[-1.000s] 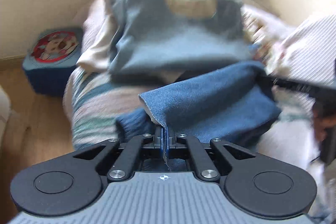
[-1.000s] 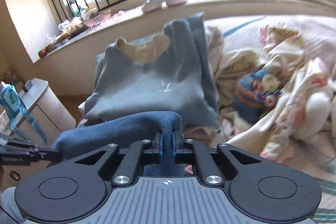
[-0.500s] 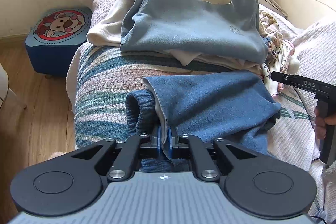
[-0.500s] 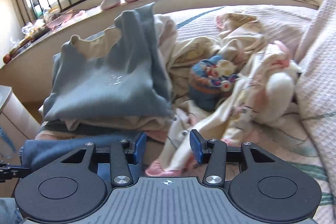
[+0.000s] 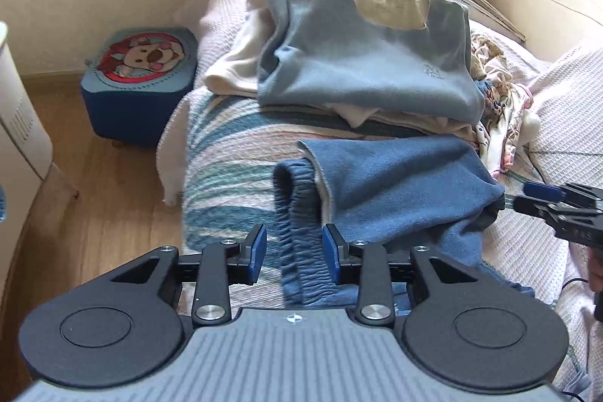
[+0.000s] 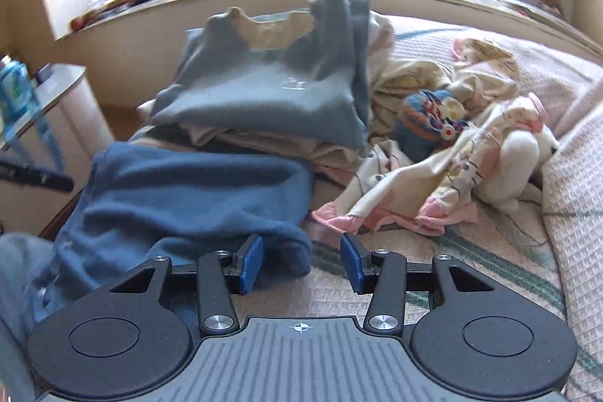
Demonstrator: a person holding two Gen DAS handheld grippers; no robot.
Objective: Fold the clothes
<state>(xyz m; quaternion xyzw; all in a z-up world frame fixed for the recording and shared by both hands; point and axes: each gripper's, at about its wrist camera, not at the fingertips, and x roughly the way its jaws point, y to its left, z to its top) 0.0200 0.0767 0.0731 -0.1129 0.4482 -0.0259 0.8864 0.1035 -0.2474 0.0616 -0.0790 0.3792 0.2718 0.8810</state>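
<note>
My left tongs [image 5: 294, 253] have just been opening; their blue pads stand apart with the waistband of the blue trousers [image 5: 395, 183] between them, unpressed. My right tongs [image 6: 299, 264] are open too, the trousers' edge just beside their left pad. The trousers lie folded on the bed [image 5: 226, 153], before the stack of folded clothes [image 5: 361, 63].

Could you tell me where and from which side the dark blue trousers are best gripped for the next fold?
Probably the ribbed waistband of the trousers, which lies between the open left gripper. It forms a thick, raised edge facing that gripper, so come in from the near side, along the bed.
</note>
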